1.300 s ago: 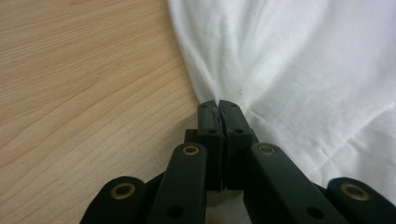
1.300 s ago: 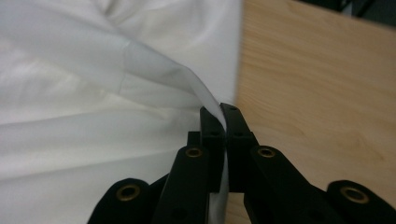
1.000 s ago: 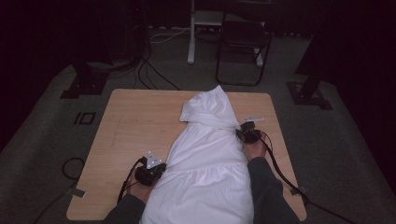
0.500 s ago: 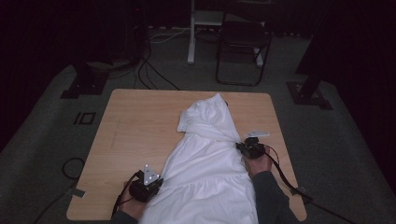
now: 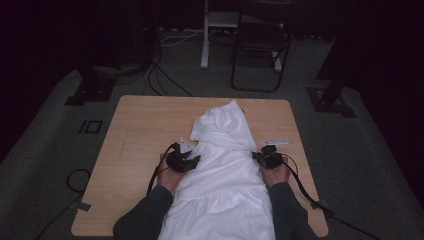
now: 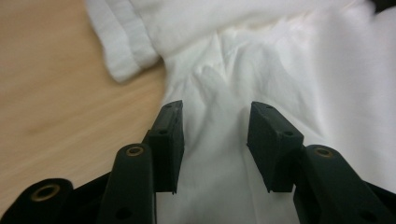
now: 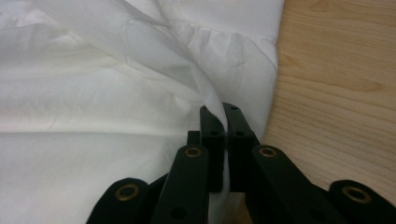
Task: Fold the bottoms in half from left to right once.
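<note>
A white garment [image 5: 225,165] lies lengthwise on the wooden table [image 5: 140,130], its narrow end toward the far edge and its wide end over the near edge. My left gripper [image 5: 184,161] rests at the garment's left edge. Its jaws are open [image 6: 215,135] and straddle flat white cloth [image 6: 280,60], with a folded cuff [image 6: 123,51] just ahead. My right gripper [image 5: 265,157] is at the garment's right edge, shut [image 7: 223,116] on a raised fold of the cloth [image 7: 93,93], with bare table [image 7: 336,84] to its right.
A small white tag [image 5: 277,142] lies on the table beyond the right gripper. Behind the table stand a dark chair [image 5: 260,50] and a white post [image 5: 205,35]. Cables [image 5: 160,75] and black stand bases [image 5: 90,90] lie on the carpet.
The right gripper drew toward the person, then held still. The left gripper pulled back, then moved forward and inward along the garment's left edge. The garment's far end slid slightly nearer.
</note>
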`<state>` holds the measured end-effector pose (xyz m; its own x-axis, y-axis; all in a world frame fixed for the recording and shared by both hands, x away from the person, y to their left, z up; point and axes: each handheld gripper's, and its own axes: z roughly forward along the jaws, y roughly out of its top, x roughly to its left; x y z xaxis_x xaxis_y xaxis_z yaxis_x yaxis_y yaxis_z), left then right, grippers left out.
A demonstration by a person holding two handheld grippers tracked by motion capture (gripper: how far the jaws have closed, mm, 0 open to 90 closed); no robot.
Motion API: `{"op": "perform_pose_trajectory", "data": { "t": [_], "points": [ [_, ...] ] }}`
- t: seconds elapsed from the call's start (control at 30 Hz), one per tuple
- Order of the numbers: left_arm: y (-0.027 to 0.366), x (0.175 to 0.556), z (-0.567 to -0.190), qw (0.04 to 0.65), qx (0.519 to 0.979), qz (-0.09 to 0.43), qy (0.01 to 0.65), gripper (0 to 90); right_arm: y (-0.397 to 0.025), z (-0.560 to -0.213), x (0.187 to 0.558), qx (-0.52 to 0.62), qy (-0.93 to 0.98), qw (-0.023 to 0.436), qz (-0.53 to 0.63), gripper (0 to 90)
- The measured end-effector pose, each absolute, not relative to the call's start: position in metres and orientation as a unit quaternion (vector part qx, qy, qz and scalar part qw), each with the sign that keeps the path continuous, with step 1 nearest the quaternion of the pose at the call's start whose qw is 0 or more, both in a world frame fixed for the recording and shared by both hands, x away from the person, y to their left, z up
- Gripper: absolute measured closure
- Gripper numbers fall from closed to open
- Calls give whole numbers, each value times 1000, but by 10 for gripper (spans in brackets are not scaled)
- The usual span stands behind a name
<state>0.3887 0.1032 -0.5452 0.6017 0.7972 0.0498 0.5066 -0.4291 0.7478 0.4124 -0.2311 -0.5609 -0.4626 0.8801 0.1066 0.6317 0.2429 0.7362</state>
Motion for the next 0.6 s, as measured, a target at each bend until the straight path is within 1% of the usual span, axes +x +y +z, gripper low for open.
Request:
{"op": "perform_pose_trajectory", "data": {
  "t": [0.03,0.07,0.13,0.17,0.23,0.4,0.43,0.47,0.5,0.57,0.6],
  "points": [
    [102,389,-551,349,824,201,398,609,-231,-561,412,491,770,168,371,884],
    [102,387,-555,342,829,204,393,662,-231,-561,412,491,770,169,371,884],
    [105,381,-557,347,827,204,393,774,-230,-561,411,492,769,170,371,884],
    [108,377,-556,346,827,202,394,811,-230,-561,410,492,770,169,369,884],
    [111,367,-557,346,829,205,388,837,-229,-560,407,490,773,166,367,883],
    [125,333,-560,357,828,198,385,837,-225,-558,386,474,792,136,361,878],
    [127,328,-561,361,828,199,381,835,-224,-557,381,469,797,127,359,863],
    [129,325,-562,364,827,199,380,829,-223,-555,376,464,804,118,354,816],
    [131,323,-562,365,826,200,380,818,-222,-554,373,459,808,113,351,746],
    [132,324,-563,369,825,195,381,813,-220,-547,368,443,805,128,372,579],
    [132,325,-562,369,825,194,381,806,-219,-542,366,437,800,139,386,518]
  ]
}}
